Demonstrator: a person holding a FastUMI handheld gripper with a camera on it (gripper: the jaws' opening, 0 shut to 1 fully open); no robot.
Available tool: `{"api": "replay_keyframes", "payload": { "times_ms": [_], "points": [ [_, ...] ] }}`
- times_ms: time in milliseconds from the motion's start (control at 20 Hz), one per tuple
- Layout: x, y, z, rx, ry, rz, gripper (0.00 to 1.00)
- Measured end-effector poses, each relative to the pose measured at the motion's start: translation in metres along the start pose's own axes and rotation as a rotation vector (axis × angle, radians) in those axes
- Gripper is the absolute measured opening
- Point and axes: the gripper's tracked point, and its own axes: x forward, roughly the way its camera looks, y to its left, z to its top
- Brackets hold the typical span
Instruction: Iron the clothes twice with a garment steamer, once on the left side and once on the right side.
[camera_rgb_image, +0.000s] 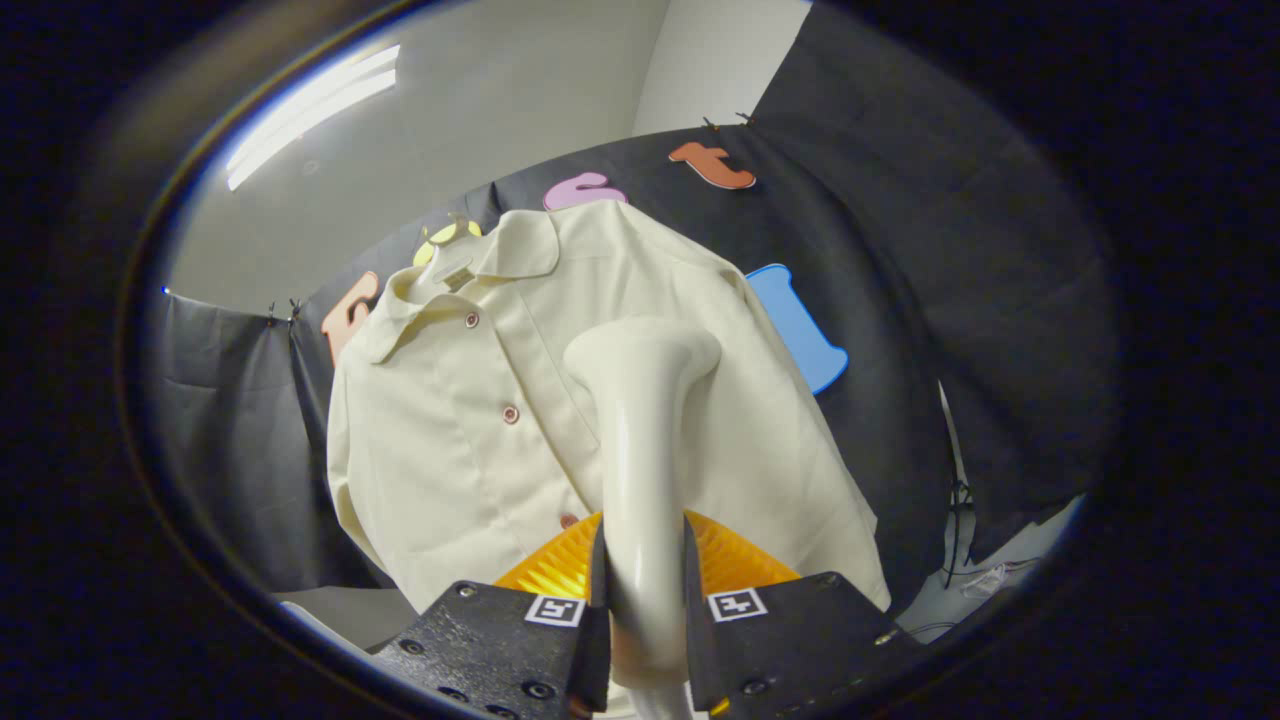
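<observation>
While the hand-held gripper (645, 640) is clenched on the handle of a glossy cream-white plastic garment steamer (640, 450), both of its fingers (500, 650) press against that handle, one from either side, so the steamer is grasped firmly between them. From the fingers the steamer's neck rises straight up and widens into a flared, flat head, and that head is turned toward a pale cream button-front shirt with a rounded collar (480, 420). Taking the shirt as the landmark, the steamer head lies over its chest, just to the side of the button placket; whether the head touches the cloth or sits a little off it cannot be told. Three small reddish-brown buttons (511, 414) run down the shirt's front beside the steamer neck. The shirt hangs upright on a pale hanger (448, 268) whose top shows inside the collar. Behind the shirt is the black cloth booth wall (900, 300), and above the shirt, past the wall's top edge, a bright strip light (310, 110) runs along a grey-white ceiling. Below the shirt's hem, just behind the fingers, shows a ribbed orange-yellow part (560, 570).
</observation>
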Motion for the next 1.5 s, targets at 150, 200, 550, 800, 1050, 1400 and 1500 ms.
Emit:
{"api": "replay_keyframes", "payload": {
  "times_ms": [150,200,550,800,1050,1400,1500],
  "points": [
    [-0.009,-0.01,-0.018,0.0,0.027,-0.016,0.3],
    [-0.012,-0.014,-0.024,-0.006,0.038,-0.024,0.31],
    [-0.029,-0.041,-0.065,0.006,0.105,-0.068,0.31],
    [-0.044,-0.064,-0.102,-0.013,0.165,-0.108,0.31],
    [-0.06,-0.083,-0.128,0.01,0.207,-0.152,0.31],
    [-0.084,-0.097,-0.153,0.031,0.241,-0.2,0.31],
    [-0.093,-0.095,-0.153,0.038,0.239,-0.208,0.31]
  ]
}}
